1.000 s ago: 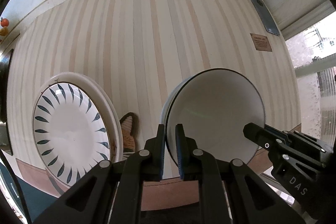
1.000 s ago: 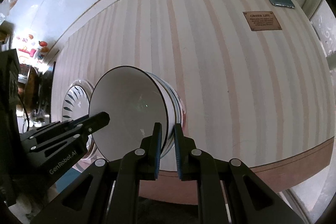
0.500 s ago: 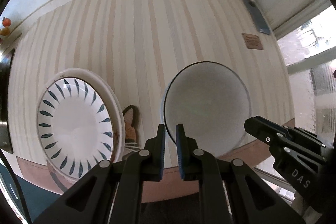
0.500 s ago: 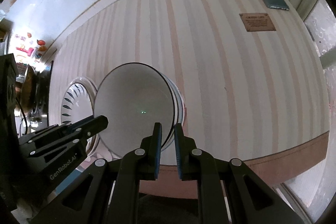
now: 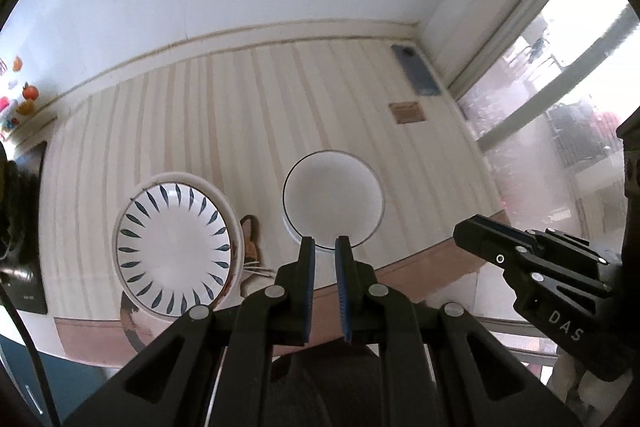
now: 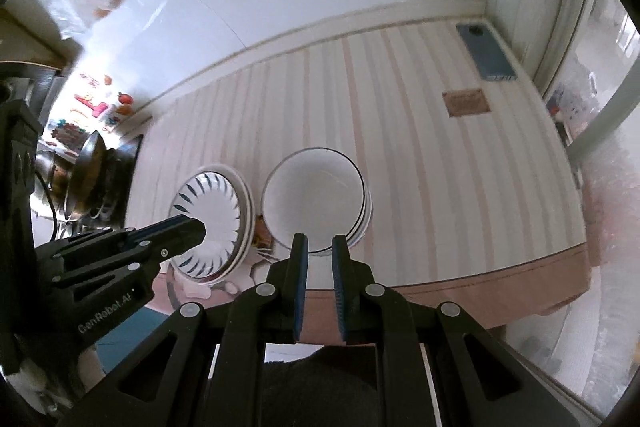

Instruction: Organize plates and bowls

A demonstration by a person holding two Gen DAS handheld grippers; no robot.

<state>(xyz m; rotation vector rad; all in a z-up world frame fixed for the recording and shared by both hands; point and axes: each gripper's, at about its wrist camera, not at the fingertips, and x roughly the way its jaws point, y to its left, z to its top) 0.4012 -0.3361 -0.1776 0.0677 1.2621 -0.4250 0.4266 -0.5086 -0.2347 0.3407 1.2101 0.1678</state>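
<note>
White bowls (image 5: 333, 202) sit stacked on my striped tabletop (image 5: 224, 115), just beside the leaf-patterned plates (image 5: 176, 247). My left tongs (image 5: 325, 247) and right tongs (image 6: 317, 242) hover above them, both nearly closed and holding nothing.

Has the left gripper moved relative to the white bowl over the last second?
Yes. The left gripper has pulled up and away from the white bowl, which now looks smaller against the striped tablecloth.
</note>
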